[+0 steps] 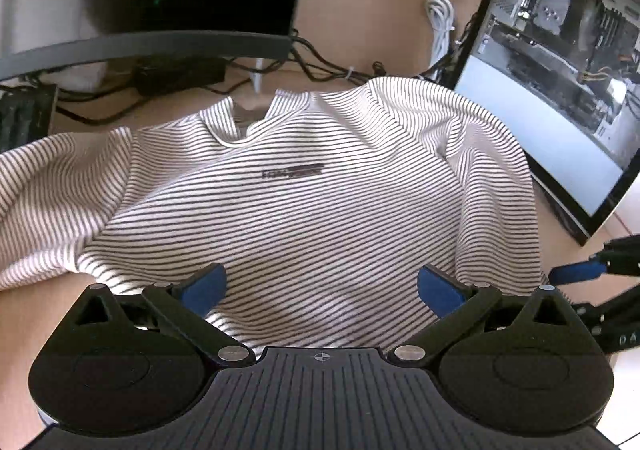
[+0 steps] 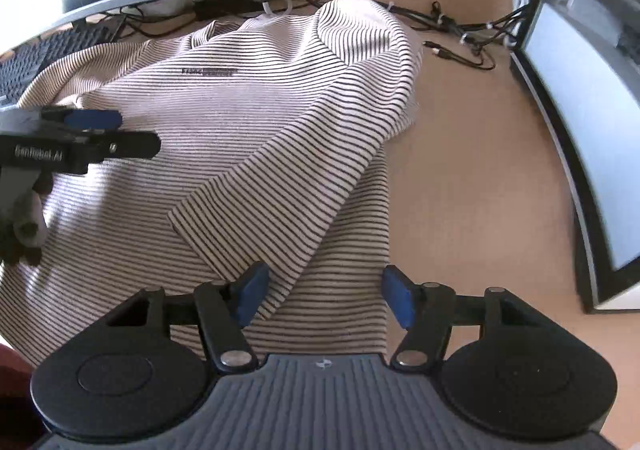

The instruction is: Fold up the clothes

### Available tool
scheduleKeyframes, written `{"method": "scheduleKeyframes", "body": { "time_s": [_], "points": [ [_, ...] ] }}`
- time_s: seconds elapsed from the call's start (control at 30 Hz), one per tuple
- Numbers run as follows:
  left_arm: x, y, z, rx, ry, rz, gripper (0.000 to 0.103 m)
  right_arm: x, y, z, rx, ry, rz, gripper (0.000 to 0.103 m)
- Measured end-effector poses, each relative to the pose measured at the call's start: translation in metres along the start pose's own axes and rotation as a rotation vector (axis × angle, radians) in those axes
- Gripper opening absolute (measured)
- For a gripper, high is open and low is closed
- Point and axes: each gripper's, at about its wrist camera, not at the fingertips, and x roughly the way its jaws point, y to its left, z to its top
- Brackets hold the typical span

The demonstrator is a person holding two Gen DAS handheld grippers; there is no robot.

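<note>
You are holding both grippers' jaws apart above the striped shirt [image 1: 304, 202] on the desk [image 2: 460, 170]: left gripper [image 1: 320, 290] wide, right gripper [image 2: 324, 294] narrower, gripping nothing.

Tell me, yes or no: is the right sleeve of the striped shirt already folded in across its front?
Yes. In the right wrist view the sleeve lies diagonally across the front of the striped shirt, cuff toward the hem.

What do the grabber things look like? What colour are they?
Both are black plastic. The left gripper and right gripper each have two round black discs, silver bolts, a ribbed grey-black middle, and blue pads on the jaws. White lettering marks the left gripper's side in the right camera.
</note>
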Motion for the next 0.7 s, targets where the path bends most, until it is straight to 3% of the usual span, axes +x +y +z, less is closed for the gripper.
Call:
{"method": "scheduleKeyframes", "body": {
  "time_s": [0.13,0.17,0.23,0.33,0.53,0.7],
  "points": [
    [0.002,-0.019,-0.005,0.036,0.001,-0.049,0.103,-0.016,-0.026,-0.025,0.077,0.052,-0.063,0.063],
    [0.003,-0.022,-0.006,0.040,0.002,-0.065,0.103,-0.021,-0.032,-0.032,0.091,0.074,-0.106,0.057],
    [0.000,-0.028,-0.010,0.049,0.001,-0.085,0.103,-0.038,-0.048,-0.047,0.194,0.058,-0.105,0.056],
    [0.000,-0.027,-0.012,0.039,-0.007,-0.085,0.103,-0.067,-0.060,-0.064,0.408,-0.010,0.032,0.056],
    [0.003,-0.024,-0.008,0.013,-0.006,-0.096,0.103,-0.066,-0.019,-0.063,0.329,-0.096,0.139,0.056],
    [-0.008,-0.006,0.001,-0.090,0.054,-0.146,0.103,-0.030,-0.025,-0.050,0.477,-0.093,0.217,0.056]
  ]
}}
